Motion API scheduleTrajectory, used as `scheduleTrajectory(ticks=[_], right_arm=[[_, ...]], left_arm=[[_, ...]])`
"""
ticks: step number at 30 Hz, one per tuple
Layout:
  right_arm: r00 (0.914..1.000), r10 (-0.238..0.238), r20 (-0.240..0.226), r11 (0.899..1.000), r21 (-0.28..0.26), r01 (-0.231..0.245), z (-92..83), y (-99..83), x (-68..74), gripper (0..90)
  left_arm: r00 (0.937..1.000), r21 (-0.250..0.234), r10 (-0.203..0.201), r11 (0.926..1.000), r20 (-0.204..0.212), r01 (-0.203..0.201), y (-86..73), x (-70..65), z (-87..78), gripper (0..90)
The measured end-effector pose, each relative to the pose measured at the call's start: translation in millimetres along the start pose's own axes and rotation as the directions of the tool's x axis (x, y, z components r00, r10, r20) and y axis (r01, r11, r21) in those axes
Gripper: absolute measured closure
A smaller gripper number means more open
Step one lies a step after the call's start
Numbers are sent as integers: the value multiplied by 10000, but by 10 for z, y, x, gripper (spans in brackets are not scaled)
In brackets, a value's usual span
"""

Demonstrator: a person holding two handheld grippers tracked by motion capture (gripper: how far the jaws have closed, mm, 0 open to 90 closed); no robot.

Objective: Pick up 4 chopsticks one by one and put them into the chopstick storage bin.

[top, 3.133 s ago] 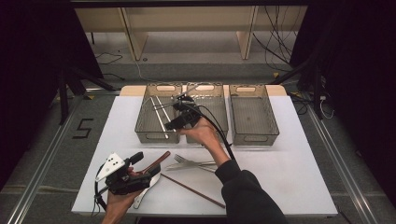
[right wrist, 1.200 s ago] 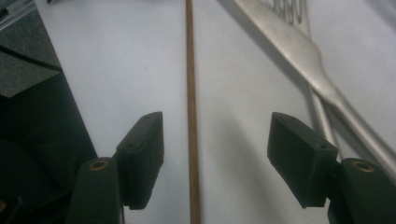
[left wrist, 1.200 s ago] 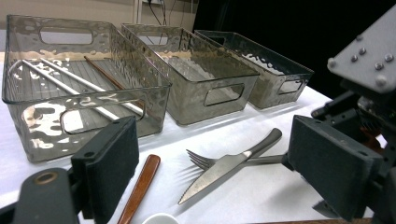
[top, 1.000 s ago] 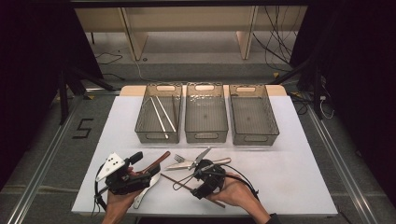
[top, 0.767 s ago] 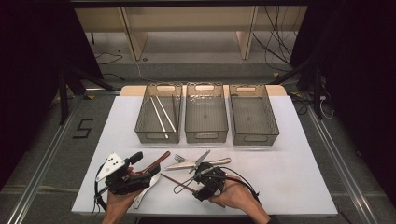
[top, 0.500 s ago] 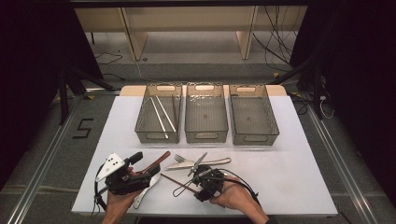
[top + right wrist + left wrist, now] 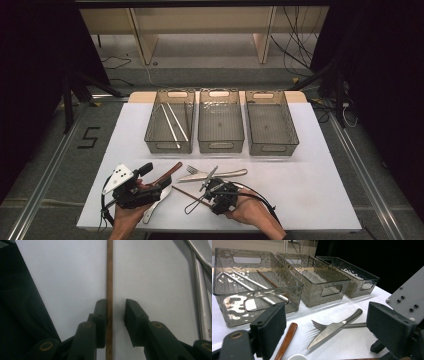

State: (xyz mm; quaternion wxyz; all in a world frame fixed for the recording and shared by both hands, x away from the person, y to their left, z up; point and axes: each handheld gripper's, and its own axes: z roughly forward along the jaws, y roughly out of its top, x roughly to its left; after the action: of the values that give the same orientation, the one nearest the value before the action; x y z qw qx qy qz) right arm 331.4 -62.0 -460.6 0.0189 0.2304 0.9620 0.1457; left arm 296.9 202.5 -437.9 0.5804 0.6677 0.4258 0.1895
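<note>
A brown chopstick [image 7: 182, 191] lies on the white table [image 7: 310, 190] near the front. My right gripper [image 7: 212, 194] points down over it. In the right gripper view the chopstick [image 7: 109, 277] runs between the jaws of the right gripper [image 7: 116, 302]. They have just been closing: one pad touches the stick, the other stands a small gap away. My left gripper [image 7: 152, 182] rests at the front left, and its jaws [image 7: 329, 322] stand wide open with nothing between the pads.
A fork [image 7: 192, 171] and knife [image 7: 227, 175] lie crossed mid-table, and a brown wooden handle [image 7: 169, 173] lies by the left gripper. Three clear bins stand at the back: the left bin [image 7: 168, 146] holds white and brown chopsticks, while the middle bin [image 7: 220, 145] and right bin [image 7: 274, 147] look bare.
My right hand came back from the left bin to the table's front, settled over the brown chopstick, and its jaws narrowed around it. The left gripper stayed still.
</note>
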Motion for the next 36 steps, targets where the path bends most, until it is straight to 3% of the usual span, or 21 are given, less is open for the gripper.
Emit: scheduleTrajectory(ticks=[16, 36], right_arm=[[9999, -107, 93, 9995, 306, 105, 2, 21, -6, 837], [9996, -179, -226, 9993, 332, 186, -80, -13, -88, 852]], left_arm=[[10000, 3, -7, 10000, -6, 7, -1, -2, -2, 159], [10000, -5, -4, 10000, -4, 4, 0, -2, -1, 159]])
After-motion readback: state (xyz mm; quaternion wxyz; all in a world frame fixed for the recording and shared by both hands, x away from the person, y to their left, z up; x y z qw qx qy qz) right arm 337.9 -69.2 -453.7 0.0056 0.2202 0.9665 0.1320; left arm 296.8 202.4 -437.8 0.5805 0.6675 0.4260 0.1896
